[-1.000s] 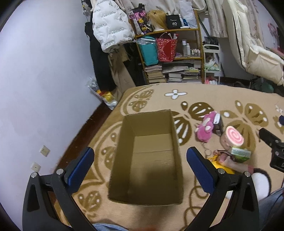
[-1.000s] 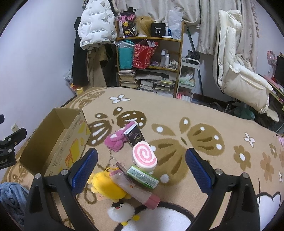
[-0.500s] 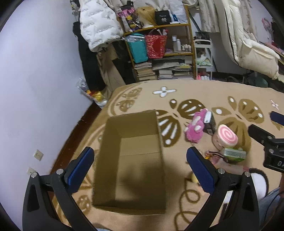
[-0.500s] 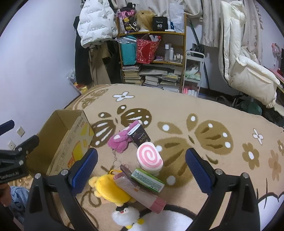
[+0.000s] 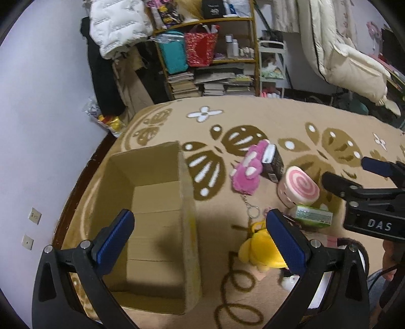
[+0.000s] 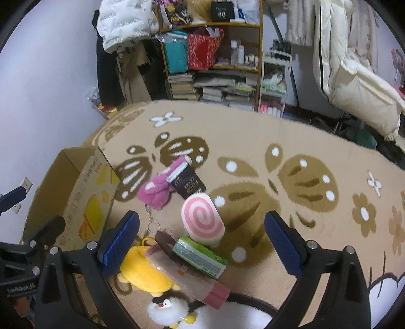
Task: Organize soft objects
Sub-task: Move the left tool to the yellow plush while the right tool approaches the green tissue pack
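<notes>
Both grippers spread wide, holding nothing. Left gripper (image 5: 200,239) hovers above the right wall of the open cardboard box (image 5: 149,202); the box cavity sits under its left finger (image 5: 115,239), and nothing shows inside it. The soft stuff lies in a cluster on the patterned carpet (image 6: 253,141), ahead and right of the left gripper, directly between the fingers of the right gripper (image 6: 201,241). In the right wrist view: yellow plush (image 6: 145,272) just inside the left finger, partly under a pink tube (image 6: 192,275); a green pack (image 6: 200,256) lies across that tube, touching the base of the pink swirl roll (image 6: 202,219). Further ahead, a magenta plush (image 6: 158,189) with a keychain ring trailing back toward the gripper, and a dark box (image 6: 186,182) leaning on it. White fluffy toy (image 6: 168,310) is nearest, below the yellow plush. The cardboard box stands to the left of the right gripper, apart from the pile. Bookshelf (image 6: 212,58) and a hanging white jacket (image 6: 126,22) far ahead against the wall.
</notes>
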The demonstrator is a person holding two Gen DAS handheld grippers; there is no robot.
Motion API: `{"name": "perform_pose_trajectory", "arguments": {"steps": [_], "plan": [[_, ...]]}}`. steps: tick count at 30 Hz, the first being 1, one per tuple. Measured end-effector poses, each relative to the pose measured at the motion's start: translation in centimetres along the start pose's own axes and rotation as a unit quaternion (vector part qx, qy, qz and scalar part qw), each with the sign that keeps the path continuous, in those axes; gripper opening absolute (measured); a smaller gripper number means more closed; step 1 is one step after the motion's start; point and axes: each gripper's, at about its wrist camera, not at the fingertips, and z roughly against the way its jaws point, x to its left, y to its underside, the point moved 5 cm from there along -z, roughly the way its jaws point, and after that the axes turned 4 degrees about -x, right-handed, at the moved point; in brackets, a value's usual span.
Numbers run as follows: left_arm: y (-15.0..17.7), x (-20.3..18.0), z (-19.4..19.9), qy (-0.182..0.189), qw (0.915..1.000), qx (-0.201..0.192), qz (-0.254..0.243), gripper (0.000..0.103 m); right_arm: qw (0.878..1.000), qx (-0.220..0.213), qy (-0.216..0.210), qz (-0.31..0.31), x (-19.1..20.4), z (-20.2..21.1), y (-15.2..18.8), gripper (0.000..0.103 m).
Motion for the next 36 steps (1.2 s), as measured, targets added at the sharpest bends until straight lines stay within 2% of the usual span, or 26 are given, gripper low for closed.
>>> {"name": "perform_pose_trajectory", "arguments": {"steps": [12, 19, 27, 32, 36], "plan": [[1.5, -4.4, -3.7, 0.022, 0.9976, 0.04, -0.052, 0.103, 0.997, 0.078, -0.015, -0.004, -1.0, -4.7, 2.0, 0.103], [2.8, -6.2, -6.1, 0.033, 0.9947, 0.069, -0.069, 0.103, 0.99, 0.122, -0.037, -0.06, -2.0, -7.2, 3.3, 0.103], [4.4, -7.7, -8.4, 0.063, 0.991, 0.088, -0.079, 0.103, 0.987, 0.14, -0.031, -0.068, -2.4, -8.6, 4.3, 0.103], [5.0, -9.2, -8.3, 0.059, 0.9881, 0.078, -0.119, 0.103, 0.985, 0.151, -0.038, -0.074, -2.3, -9.1, 4.9, 0.103], [5.5, -10.4, -8.0, 0.07, 0.9849, 0.075, -0.139, 0.103, 0.984, 0.153, -0.041, -0.078, -2.2, -9.2, 4.9, 0.103]]}}
